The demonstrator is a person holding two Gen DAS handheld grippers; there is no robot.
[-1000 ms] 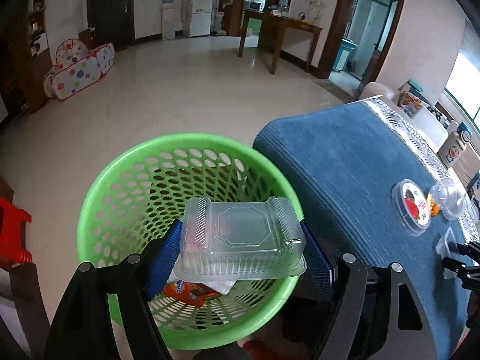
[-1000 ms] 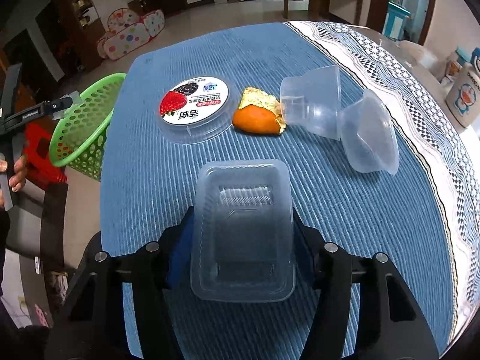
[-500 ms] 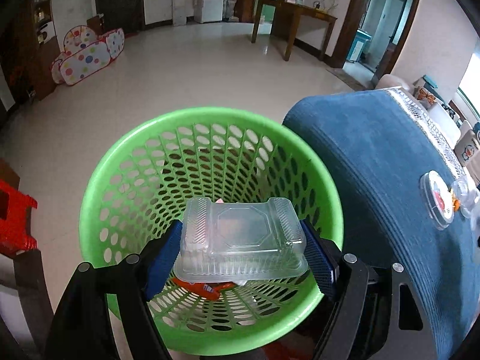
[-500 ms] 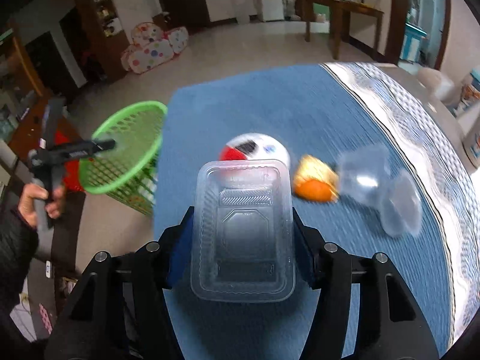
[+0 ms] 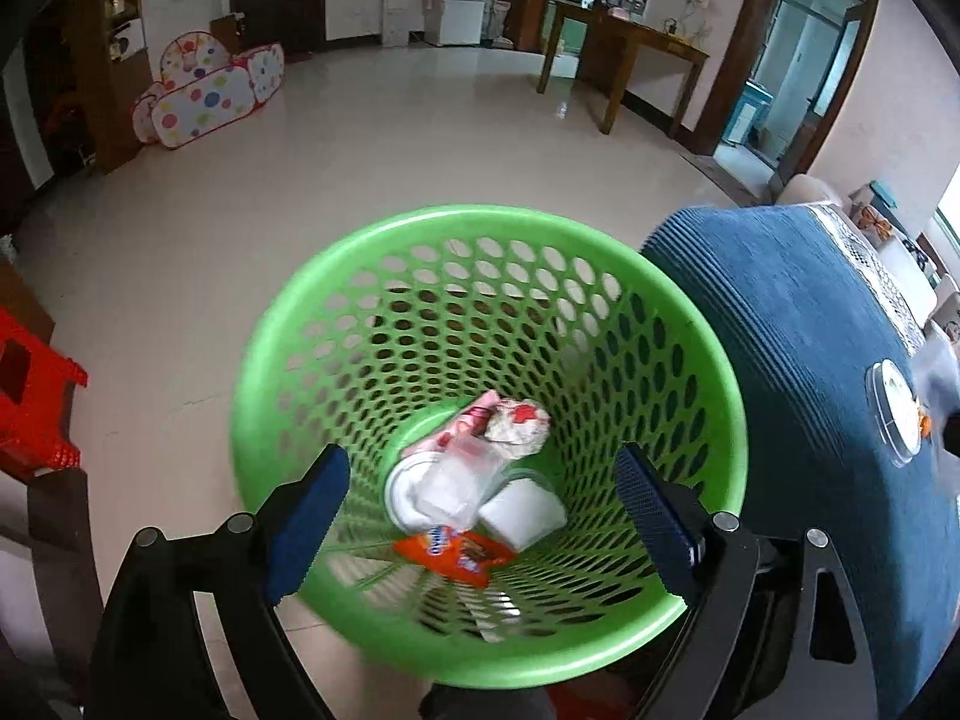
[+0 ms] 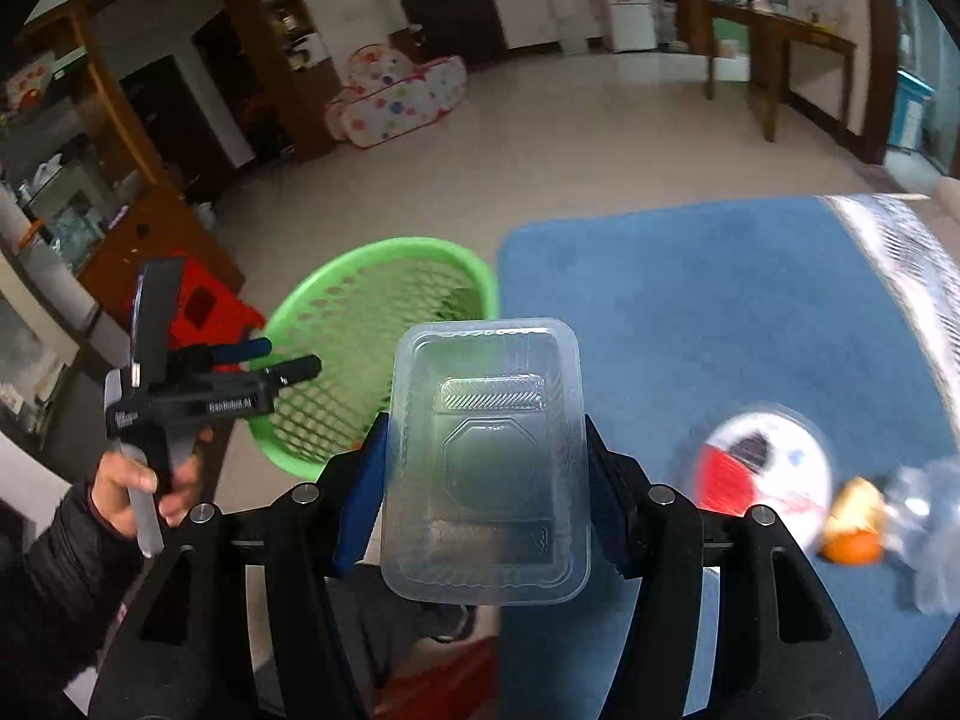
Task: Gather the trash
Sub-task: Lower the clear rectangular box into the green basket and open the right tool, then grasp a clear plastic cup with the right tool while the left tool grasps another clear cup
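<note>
Left tool (image 5: pixel 480 504): fingers spread wide, holding nothing, poised directly over the basket (image 5: pixel 708 360) so released trash falls inside. Wrappers (image 5: pixel 462 480) lie on the basket floor below it. Right tool (image 6: pixel 480 474): fingers closed against the sides of a clear tray (image 6: pixel 486 468), held level for carrying. The basket stands ahead and left of this tool, beside the surface (image 6: pixel 720 300). A lid (image 6: pixel 762 468) and peel (image 6: pixel 852 522) remain on the surface to its right.
</note>
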